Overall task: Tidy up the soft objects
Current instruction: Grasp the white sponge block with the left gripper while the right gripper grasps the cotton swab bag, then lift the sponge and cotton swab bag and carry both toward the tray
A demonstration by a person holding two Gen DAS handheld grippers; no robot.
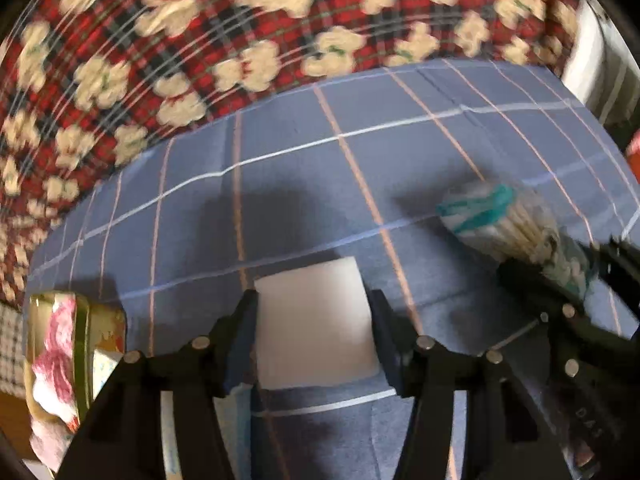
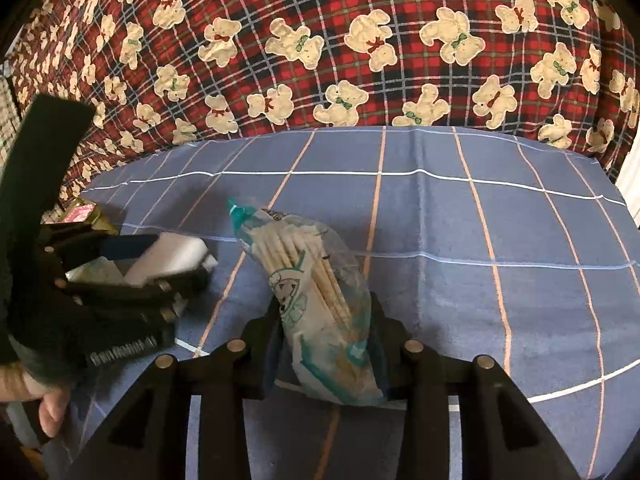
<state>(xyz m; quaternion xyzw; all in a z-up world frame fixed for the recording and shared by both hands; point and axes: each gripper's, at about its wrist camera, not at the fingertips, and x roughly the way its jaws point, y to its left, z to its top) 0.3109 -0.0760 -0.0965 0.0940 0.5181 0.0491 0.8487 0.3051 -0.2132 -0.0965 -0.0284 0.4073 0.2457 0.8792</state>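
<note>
In the left wrist view, the left claw (image 1: 316,308) straddled a white foam block (image 1: 316,324) lying flat on the blue checked cloth (image 1: 304,168), its jaws drawn in so that the inner faces met the block's left and right edges and gripped it. The block sat dead centre between the fingers, its far edge towards 12 o'clock. At about 3 o'clock from it, well apart, lay the bag of cotton swabs (image 1: 504,224), blurred, with the right claw (image 1: 560,280) closed on its near end. At 8 o'clock a floral box (image 1: 60,344) stood at the cloth's edge. The red teddy-bear blanket (image 1: 200,40) filled the far side from 10 to 2 o'clock.

In the right wrist view, the right claw (image 2: 324,320) held the bag of cotton swabs (image 2: 304,276), its jaws narrow and pressing on both sides of the bag's lower half. The bag ran from the claw out towards 11 o'clock, its teal-sealed tip resting on the blue checked cloth (image 2: 500,220). At 9 o'clock the left claw (image 2: 172,258) gripped the white foam block (image 2: 168,260), with a hand (image 2: 44,396) at 8 o'clock
</note>
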